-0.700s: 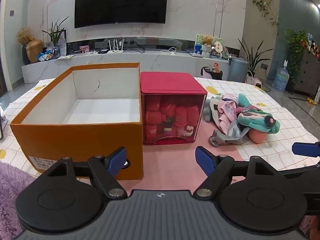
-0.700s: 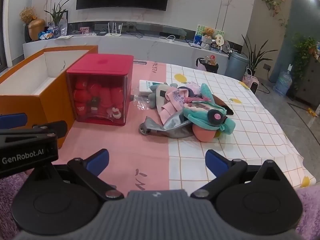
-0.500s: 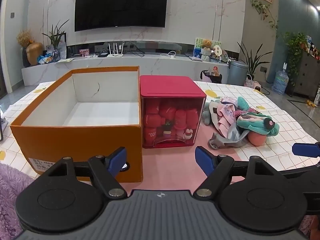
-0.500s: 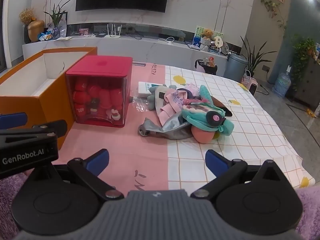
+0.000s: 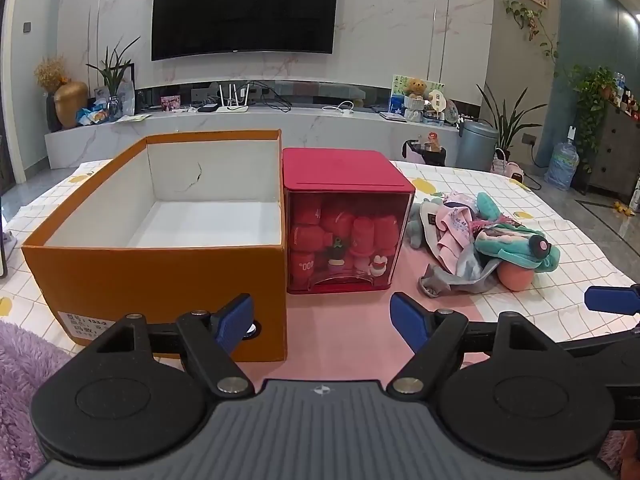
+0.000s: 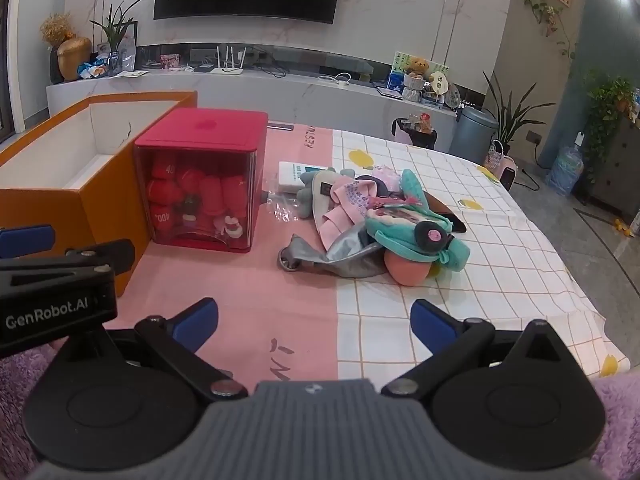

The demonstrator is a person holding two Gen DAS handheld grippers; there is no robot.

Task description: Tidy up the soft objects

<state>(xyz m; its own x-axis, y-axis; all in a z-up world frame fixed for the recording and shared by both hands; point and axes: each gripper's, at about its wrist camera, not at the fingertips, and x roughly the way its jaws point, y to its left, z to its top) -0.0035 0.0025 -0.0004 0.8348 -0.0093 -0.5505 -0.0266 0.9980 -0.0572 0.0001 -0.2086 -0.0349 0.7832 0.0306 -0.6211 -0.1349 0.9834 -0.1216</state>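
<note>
A pile of soft objects (image 6: 372,220) lies on the tablecloth: a teal plush, pink cloth, grey fabric and a peach ball; it also shows in the left wrist view (image 5: 484,240). An open, empty orange box (image 5: 160,268) stands at the left, with a red-lidded clear box (image 5: 344,220) of red items beside it. My left gripper (image 5: 322,320) is open and empty, in front of the two boxes. My right gripper (image 6: 314,320) is open and empty, well short of the pile.
A white packet (image 6: 296,174) and clear plastic wrap (image 6: 280,204) lie behind the pile. The table's right edge (image 6: 580,280) drops to the floor. A TV wall and a long counter (image 5: 280,120) stand behind the table. Purple fuzzy fabric (image 5: 16,368) shows at the lower left.
Both grippers have risen and drawn back slightly, so the boxes and the pile sit a little lower and farther. Both stay open and empty.
</note>
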